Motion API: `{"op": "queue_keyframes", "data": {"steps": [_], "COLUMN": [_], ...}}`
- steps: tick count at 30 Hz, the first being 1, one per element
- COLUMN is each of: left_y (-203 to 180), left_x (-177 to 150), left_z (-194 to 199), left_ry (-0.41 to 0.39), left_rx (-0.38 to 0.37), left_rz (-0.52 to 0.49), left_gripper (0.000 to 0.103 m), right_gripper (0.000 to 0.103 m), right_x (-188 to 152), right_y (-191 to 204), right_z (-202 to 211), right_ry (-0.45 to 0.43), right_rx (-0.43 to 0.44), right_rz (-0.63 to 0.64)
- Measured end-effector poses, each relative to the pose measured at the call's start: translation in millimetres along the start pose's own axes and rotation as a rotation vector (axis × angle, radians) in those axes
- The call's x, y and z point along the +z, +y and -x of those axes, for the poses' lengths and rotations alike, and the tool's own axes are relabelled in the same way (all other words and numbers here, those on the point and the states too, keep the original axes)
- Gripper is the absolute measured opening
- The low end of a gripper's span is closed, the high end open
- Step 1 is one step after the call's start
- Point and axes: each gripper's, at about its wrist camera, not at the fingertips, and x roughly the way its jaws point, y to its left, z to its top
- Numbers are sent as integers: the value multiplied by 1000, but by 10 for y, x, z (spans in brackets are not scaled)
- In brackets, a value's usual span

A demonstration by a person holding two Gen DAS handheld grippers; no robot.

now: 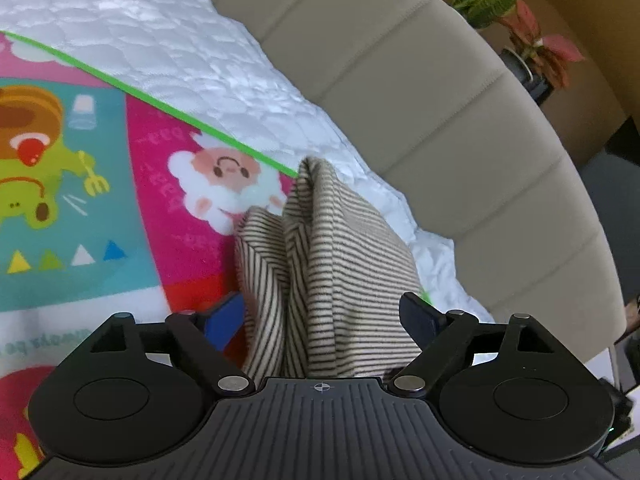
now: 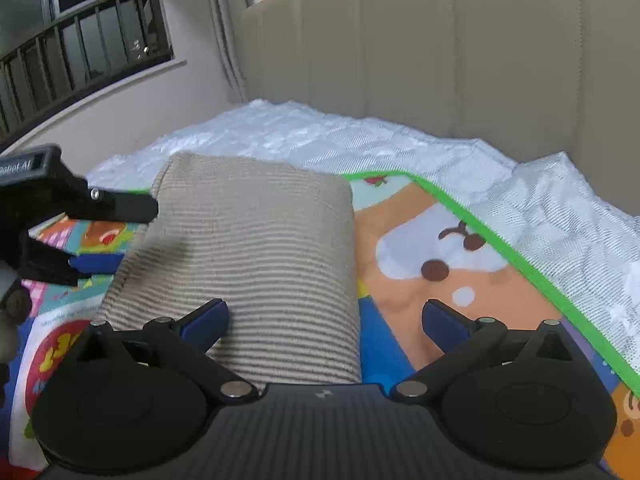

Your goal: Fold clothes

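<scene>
A beige, dark-striped garment (image 2: 248, 264) lies folded on a colourful cartoon play mat (image 2: 432, 264). In the right wrist view my right gripper (image 2: 326, 320) is open; its left finger rests over the garment's near edge and its right finger is over the mat. My left gripper (image 2: 80, 220) shows at the left, at the garment's left edge. In the left wrist view the left gripper (image 1: 320, 320) is open, with bunched striped cloth (image 1: 332, 272) standing between its blue fingertips (image 1: 224, 316); the jaws do not press it.
The mat (image 1: 100, 200) lies on a white quilted bed cover (image 1: 180, 60) with a green mat border. A beige padded headboard (image 2: 440, 60) stands behind. A potted plant (image 1: 520, 28) is beyond the headboard, and a window with railings (image 2: 80, 32) is at the left.
</scene>
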Motion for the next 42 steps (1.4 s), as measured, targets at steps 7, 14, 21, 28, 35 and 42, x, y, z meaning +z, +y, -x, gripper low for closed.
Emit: {"op": "queue_keyframes", "data": {"steps": [7,14,21,28,35,42], "left_y": [-349,-222,-172,-124,152,593], "left_x": [-121,-182,-185,-104,205,292], "left_z": [41,-100,-186,-87,337,567], "left_ry": [-1,91,122,107,-66,-118], "left_rx": [-102,15,60,63,301,355], "left_rz": [-204,-177,-153,-132,-16,237], "left_gripper": [55,55,57,67,94,95], "right_gripper": [103,103,103,83,83,83], "right_x": [150,93,160,603,426,136], "right_y": [-191,-323,-134,230,731,1294], "right_z": [114,-43,80,167,95,-300], "right_ry": [-115,-58,-118,-151,-135,-128], "right_rx": [-63,-76,-57,-23,-126,-243], "right_rz": [-76,-118,9,186,276,221]}}
